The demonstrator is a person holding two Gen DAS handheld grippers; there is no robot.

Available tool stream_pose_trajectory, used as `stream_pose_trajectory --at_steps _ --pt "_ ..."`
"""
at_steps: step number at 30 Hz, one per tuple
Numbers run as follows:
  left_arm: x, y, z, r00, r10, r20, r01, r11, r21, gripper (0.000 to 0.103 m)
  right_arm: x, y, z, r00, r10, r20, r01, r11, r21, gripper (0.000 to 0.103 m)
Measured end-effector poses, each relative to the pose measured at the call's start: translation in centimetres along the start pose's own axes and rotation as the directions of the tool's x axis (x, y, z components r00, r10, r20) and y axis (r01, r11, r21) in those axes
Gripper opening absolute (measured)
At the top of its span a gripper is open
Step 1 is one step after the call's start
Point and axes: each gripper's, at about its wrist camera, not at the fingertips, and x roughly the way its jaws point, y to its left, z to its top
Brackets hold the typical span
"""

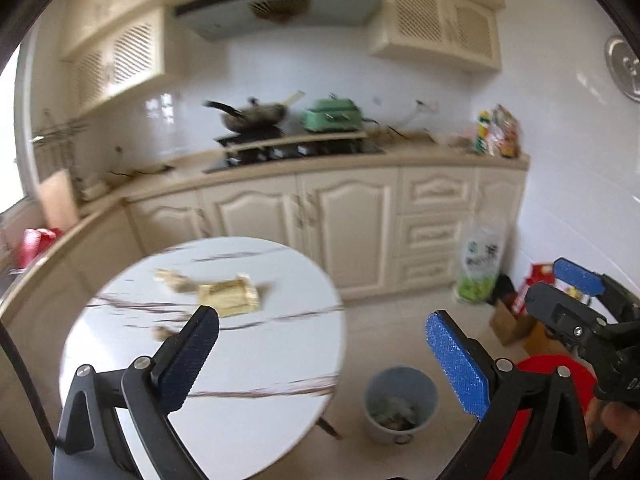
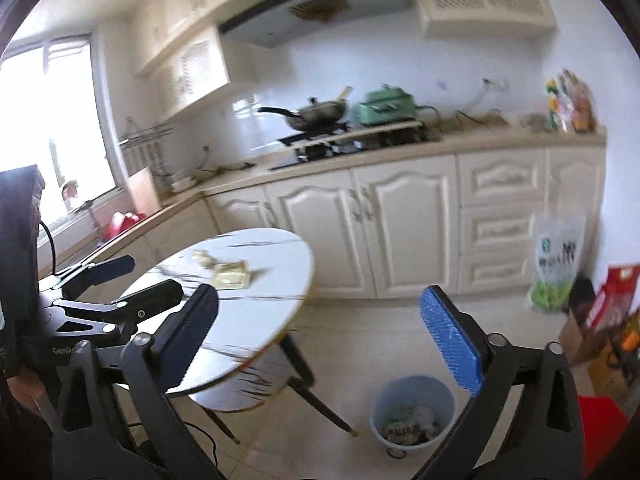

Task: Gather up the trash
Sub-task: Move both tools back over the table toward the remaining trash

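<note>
Both pairs of fingers are standing spread wide with nothing between them: the left gripper [image 1: 322, 360] is looking out over the near edge of the round table [image 1: 260, 380], and the right gripper [image 2: 318, 344] is hanging just to its right, over the floor between the table and the bin [image 2: 412, 412].

Near and low, the bin is sitting on the floor to the right of the table, already holding some crumpled scraps. Farther on, the trash that remains is lying on the far half of the table: a flattened yellowish wrapper [image 1: 232, 296], with a smaller scrap [image 1: 172, 278] just beyond it to the left and another small bit [image 1: 160, 332] nearer, by the left finger. Blur is hiding finer detail.

The wrapper is lying ahead and slightly left of the left fingers, its long side running roughly left to right across the view. Seen from the right wrist, it is sitting well off to the left, beyond the left gripper. So the left hand looks the nearer one for the pick, while the right is better placed by the bin.
</note>
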Motion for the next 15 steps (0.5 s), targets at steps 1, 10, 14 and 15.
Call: stream_pose_trajectory --at_steps 1,10,14,15 --pt "-1.1 1.0 -0.5 1.0 0.014 0.014 -0.014 1.0 -0.006 0.102 0.0 1.1 0.2 1.0 0.015 -0.002 -0.015 1.0 -0.014 0.103" --pt "-8.7 6.2 -4.7 0.984 0.164 0.068 -0.158 0.984 -0.08 0.102 2.0 11.6 1.7 0.992 0.127 -0.012 -0.127 0.98 -0.153 0.103" --pt "-8.7 8.8 -6.5 0.975 0.217 0.056 -0.21 0.972 -0.106 0.102 4.9 14.6 1.8 0.986 0.158 -0.056 -0.165 0.97 -0.18 0.103" --pt "-7.9 9.4 -6.3 0.974 0.224 0.04 -0.218 0.969 -0.113 0.102 5.9 15.4 1.7 0.984 0.161 -0.072 -0.172 0.967 -0.19 0.103"
